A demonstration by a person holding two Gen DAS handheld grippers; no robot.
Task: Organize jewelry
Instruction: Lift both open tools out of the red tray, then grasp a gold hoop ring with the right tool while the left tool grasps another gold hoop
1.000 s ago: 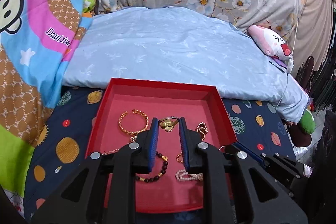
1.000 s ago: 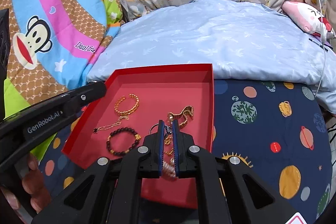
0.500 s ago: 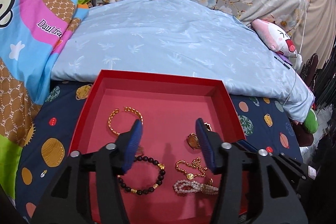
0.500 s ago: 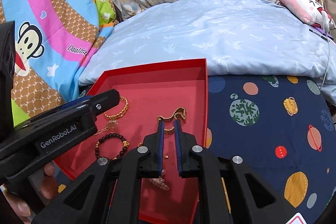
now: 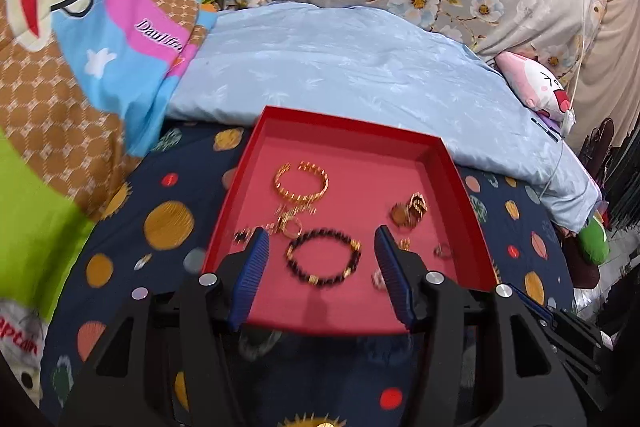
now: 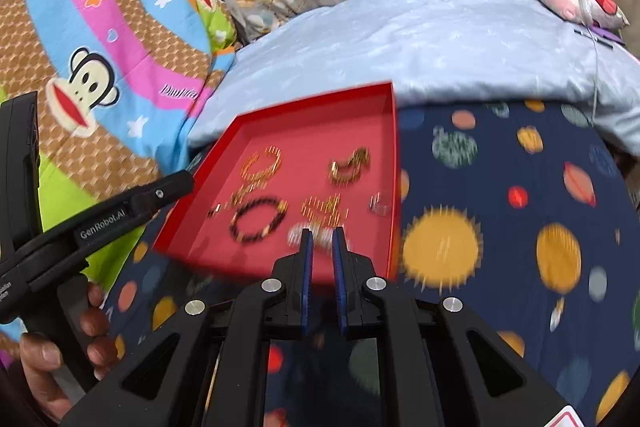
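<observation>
A red tray lies on the dark planet-print bedsheet and holds several jewelry pieces. A gold bangle lies at the back left. A dark bead bracelet lies near the front. A gold chain lies at the right. My left gripper is wide open and empty above the tray's front, its fingers either side of the bead bracelet. My right gripper is a little open and empty at the tray's front right edge, over a blurred pearl bracelet.
A pale blue pillow lies behind the tray. A monkey-print blanket is at the left. A pink plush toy lies at the far right. The person's hand holds the left gripper's handle.
My left gripper opened wide, let go of a gold piece and drew back toward the tray's front. My right gripper opened slightly and pulled back from the jewelry to the tray's edge.
</observation>
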